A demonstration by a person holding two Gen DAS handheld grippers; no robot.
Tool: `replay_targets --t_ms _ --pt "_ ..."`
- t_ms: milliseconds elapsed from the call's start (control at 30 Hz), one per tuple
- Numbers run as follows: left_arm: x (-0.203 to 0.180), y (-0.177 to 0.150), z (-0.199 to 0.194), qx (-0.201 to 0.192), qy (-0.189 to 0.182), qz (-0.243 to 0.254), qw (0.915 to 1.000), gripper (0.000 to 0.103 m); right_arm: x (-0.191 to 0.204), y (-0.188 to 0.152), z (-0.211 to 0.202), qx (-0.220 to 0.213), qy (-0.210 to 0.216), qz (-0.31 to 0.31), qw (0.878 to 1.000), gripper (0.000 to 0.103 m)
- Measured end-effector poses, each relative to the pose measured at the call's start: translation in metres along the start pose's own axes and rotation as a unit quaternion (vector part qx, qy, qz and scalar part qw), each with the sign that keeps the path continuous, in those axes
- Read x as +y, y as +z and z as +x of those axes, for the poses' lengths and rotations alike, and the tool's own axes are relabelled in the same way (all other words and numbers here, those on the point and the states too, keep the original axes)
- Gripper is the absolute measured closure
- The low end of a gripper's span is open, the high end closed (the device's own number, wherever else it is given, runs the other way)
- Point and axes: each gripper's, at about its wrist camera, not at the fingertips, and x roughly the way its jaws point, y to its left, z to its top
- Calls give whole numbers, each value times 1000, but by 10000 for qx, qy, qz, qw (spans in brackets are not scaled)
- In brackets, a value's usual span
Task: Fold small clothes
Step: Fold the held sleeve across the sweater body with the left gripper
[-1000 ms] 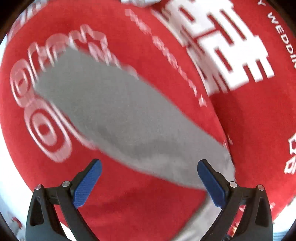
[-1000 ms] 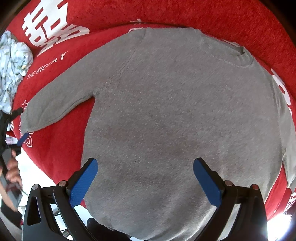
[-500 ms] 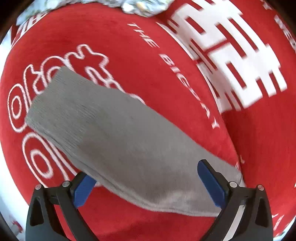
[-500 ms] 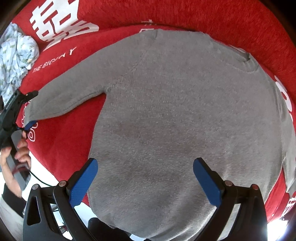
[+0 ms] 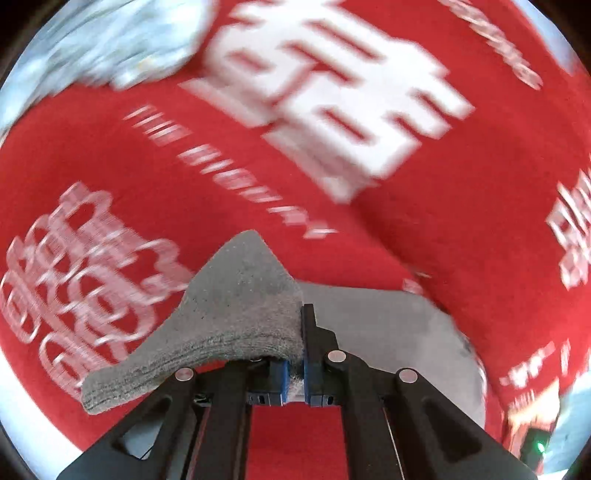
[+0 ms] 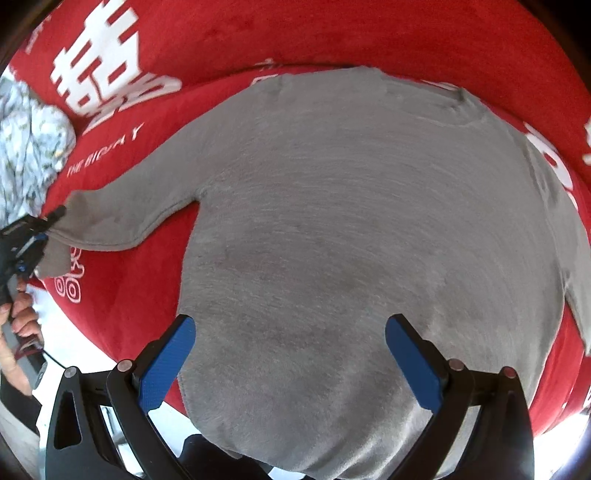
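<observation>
Since a second ago my left gripper (image 5: 293,363) has just closed, clamping the cuff of the grey sweater (image 6: 369,240) and lifting it; my right gripper (image 6: 288,354) hangs open above the hem. Sweater lies flat on the red blanket (image 6: 369,33). I should carry the sleeve (image 6: 140,206) across the chest without dragging the body.

Gray sweater (image 6: 369,229) lies spread flat on the red cover (image 6: 122,288) with white lettering. The right hand-held gripper (image 6: 288,354) hovers over the hem, blue pads wide apart. At the far left, the left hand-held gripper (image 6: 35,240) pinches the sleeve cuff, a hand (image 6: 18,325) on its handle. A pale patterned cloth (image 6: 26,147) lies beyond.
</observation>
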Motion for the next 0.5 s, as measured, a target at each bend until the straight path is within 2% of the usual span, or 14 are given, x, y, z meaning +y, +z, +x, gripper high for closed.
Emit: replay_targets --t_ms 133,267,400,500 --pt "-91 6 1 -2 -667 838 9942 97 -30 -6 -14 -200 10 376 9991 0" --pt "-190 -7 16 191 -1287 1570 9790 97 -73 -10 -31 -432 68 805 9958 0" --pt "-277 -44 51 605 -1501 2072 9648 97 -120 -11 -41 -575 53 1235 9907 0" --pt "-329 -87 85 967 -1383 2476 9541 97 -162 -14 -44 -592 69 1583 9856 0"
